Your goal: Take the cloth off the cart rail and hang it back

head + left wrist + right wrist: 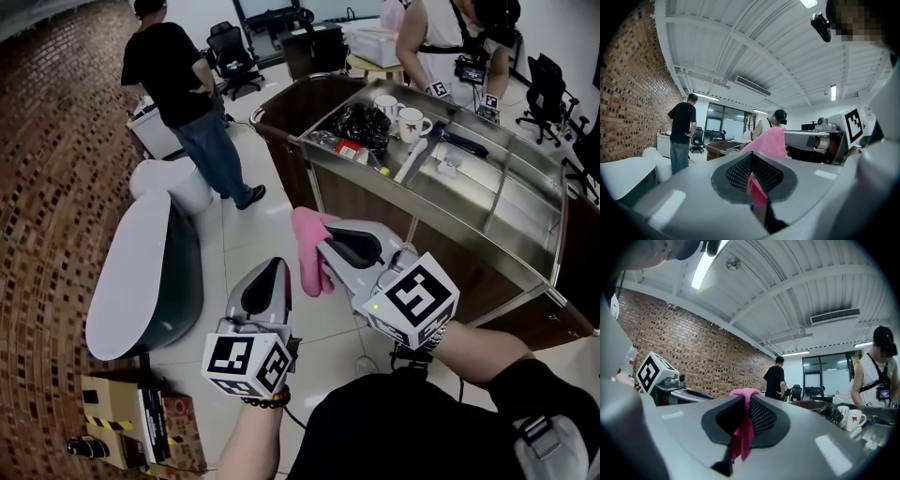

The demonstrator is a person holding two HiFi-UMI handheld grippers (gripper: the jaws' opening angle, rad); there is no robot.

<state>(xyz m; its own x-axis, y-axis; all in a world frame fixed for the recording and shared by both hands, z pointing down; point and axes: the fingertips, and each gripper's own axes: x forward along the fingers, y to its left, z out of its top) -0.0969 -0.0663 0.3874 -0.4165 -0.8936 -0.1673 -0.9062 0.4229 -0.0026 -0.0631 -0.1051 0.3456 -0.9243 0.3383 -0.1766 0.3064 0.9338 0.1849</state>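
A pink cloth (308, 251) hangs in the air in front of me, held by both grippers. My right gripper (324, 242) is shut on its upper edge; in the right gripper view the cloth (742, 430) is pinched between the jaws and droops from them. Just to the left and lower, my left gripper (276, 269) is shut on another part; a pink fold (755, 188) shows between its jaws. The steel-topped cart (441, 221) with wood sides stands ahead to the right, its rail (560, 246) at the right end.
On the cart lie white mugs (401, 116), a black bag (365, 123) and small items. A person in black (180, 86) stands at the far left, another (439, 39) behind the cart. A white rounded unit (148, 267) is on the left, a taped box (124, 424) on the floor.
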